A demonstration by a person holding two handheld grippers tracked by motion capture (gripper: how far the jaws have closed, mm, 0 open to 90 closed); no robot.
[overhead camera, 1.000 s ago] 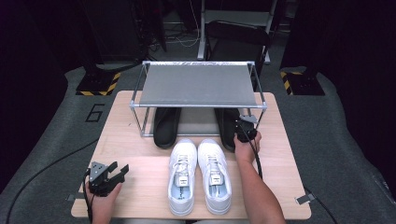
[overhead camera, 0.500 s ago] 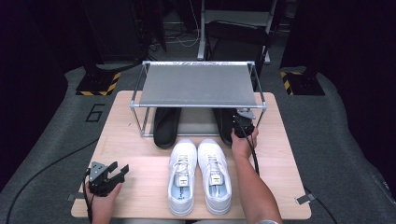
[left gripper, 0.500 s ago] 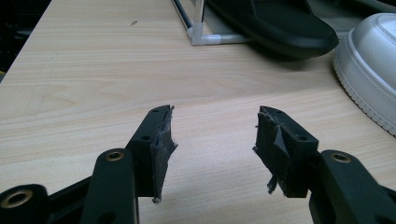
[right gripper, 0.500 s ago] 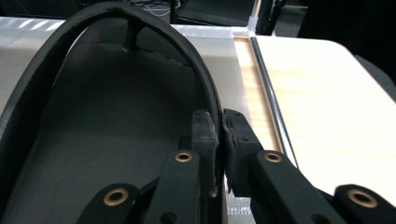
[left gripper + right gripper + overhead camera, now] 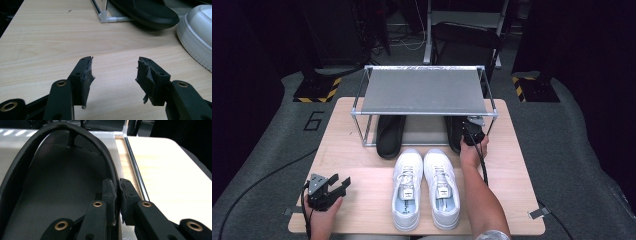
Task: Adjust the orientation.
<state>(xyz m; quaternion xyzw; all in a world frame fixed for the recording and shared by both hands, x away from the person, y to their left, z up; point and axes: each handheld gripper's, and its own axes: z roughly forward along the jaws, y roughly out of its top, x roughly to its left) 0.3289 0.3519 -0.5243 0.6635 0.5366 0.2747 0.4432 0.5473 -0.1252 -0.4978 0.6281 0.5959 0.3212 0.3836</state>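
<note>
There, black slipper [image 5: 50, 182] under rack [image 5: 424, 91], right hand-held gripper [image 5: 117, 192] clamping rim

**Black, white and pale wood**

Black on both slippers: the right slipper [image 5: 457, 132] and the left slipper [image 5: 390, 136], matte, with a finely grained dark grey insole in the right gripper view. White on the pair of sneakers [image 5: 426, 187], with grey tongue labels. Pale blond wood grain across the table [image 5: 347, 150]. Grey on the rack's shelf [image 5: 424, 91], silver on its tubes. Black on the right gripper [image 5: 117, 195] and left gripper [image 5: 113, 75]. Yellow-and-black hazard stripes [image 5: 317, 92] on the dark grey floor.
</note>
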